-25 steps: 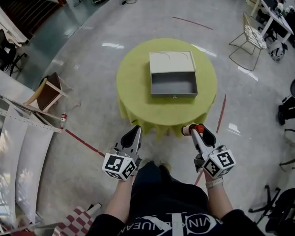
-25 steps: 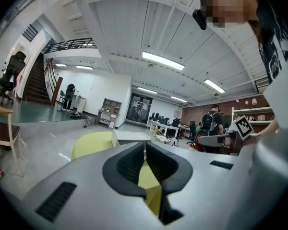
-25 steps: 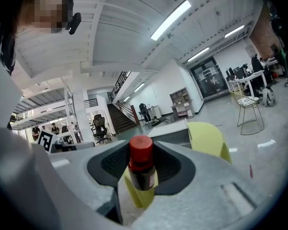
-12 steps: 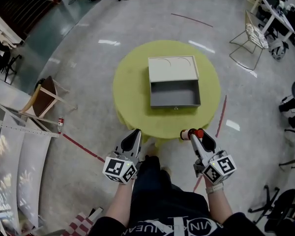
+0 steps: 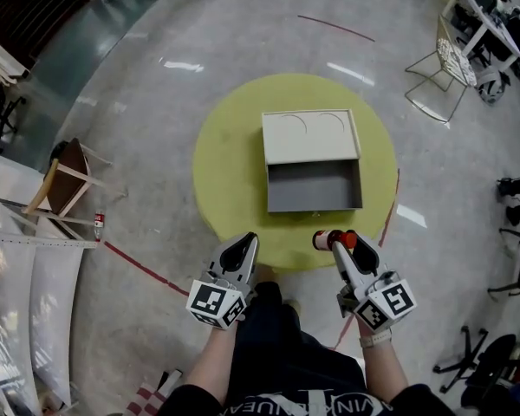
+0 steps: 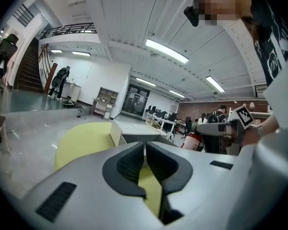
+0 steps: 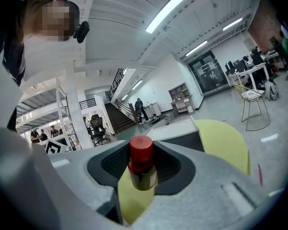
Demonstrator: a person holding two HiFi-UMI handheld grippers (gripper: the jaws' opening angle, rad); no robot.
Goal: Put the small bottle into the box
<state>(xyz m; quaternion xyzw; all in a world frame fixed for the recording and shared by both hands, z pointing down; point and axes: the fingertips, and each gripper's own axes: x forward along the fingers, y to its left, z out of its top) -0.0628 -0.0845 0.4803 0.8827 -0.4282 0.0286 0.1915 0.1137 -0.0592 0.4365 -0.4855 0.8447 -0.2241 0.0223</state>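
Note:
A grey box [image 5: 315,185] stands open on the round yellow-green table [image 5: 230,172], its pale lid [image 5: 310,135] folded back on the far side. My right gripper [image 5: 340,243] is shut on the small bottle [image 5: 326,239], which lies crosswise in the jaws over the table's near edge. In the right gripper view the bottle [image 7: 141,169], dark with a red cap, stands between the pads, and the box [image 7: 182,139] lies beyond it. My left gripper [image 5: 245,248] is shut and holds nothing, at the table's near edge left of the bottle. Its pads [image 6: 132,162] meet at the tips.
A wire chair [image 5: 451,59] stands far right on the grey floor. A wooden stool [image 5: 65,176] and a white shelf frame [image 5: 35,258] are at the left, with a small can [image 5: 98,225] nearby. Red tape lines [image 5: 143,267] cross the floor.
The person has stepped nearer the table. Both grippers, once short of it over the floor, now reach its near edge. The right gripper still holds the bottle.

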